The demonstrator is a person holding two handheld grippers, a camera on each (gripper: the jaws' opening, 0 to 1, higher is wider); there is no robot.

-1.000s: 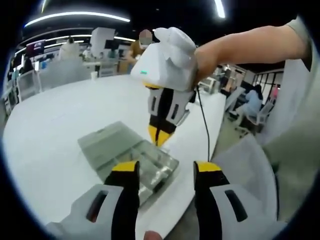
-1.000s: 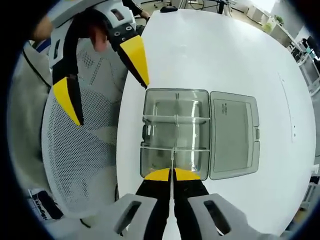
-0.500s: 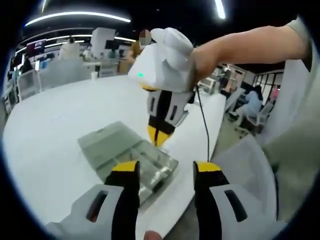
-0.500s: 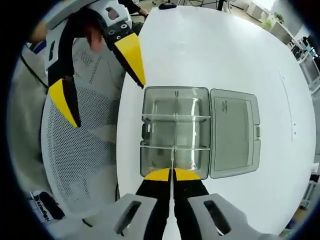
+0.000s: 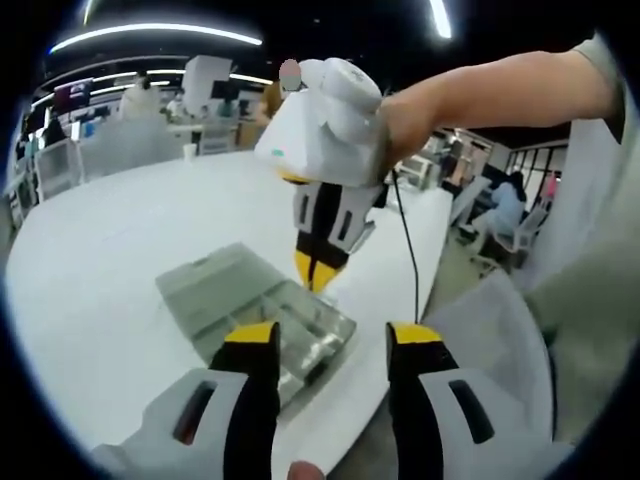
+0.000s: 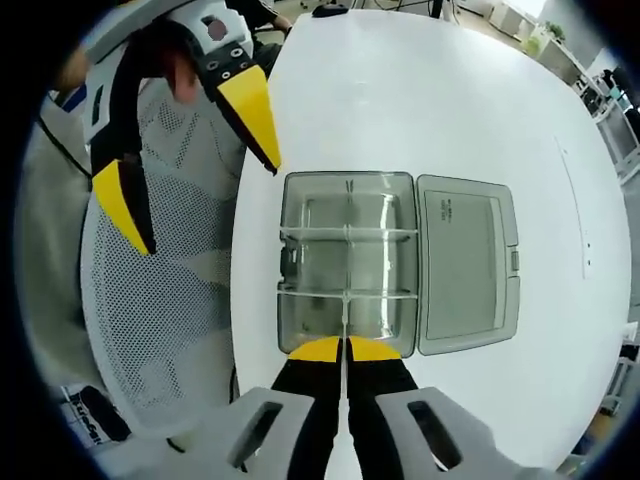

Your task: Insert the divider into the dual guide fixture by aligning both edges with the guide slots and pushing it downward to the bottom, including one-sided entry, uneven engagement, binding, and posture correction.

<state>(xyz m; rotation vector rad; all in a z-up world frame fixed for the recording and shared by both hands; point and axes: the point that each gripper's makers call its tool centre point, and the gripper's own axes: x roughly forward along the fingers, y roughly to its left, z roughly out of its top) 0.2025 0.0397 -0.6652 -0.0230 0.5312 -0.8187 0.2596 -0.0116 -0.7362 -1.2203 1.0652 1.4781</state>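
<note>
Dividers: one thin clear divider [image 6: 343, 322], upright over the box
Boxes: one clear box [image 6: 348, 262] at the table [image 6: 420, 110] edge, lid open
Right gripper [image 6: 343, 348]: clenched on the divider
Left gripper [image 5: 322, 334]: jaws apart, holding nothing

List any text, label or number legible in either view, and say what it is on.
No text can be read for certain.
Open lid of the clear box: small dark embossed marks near its top, too small to read.
Fabric at the lower left of the right gripper view: a printed strip, too blurred to read.
Background signs in the left gripper view: too blurred to read.
</note>
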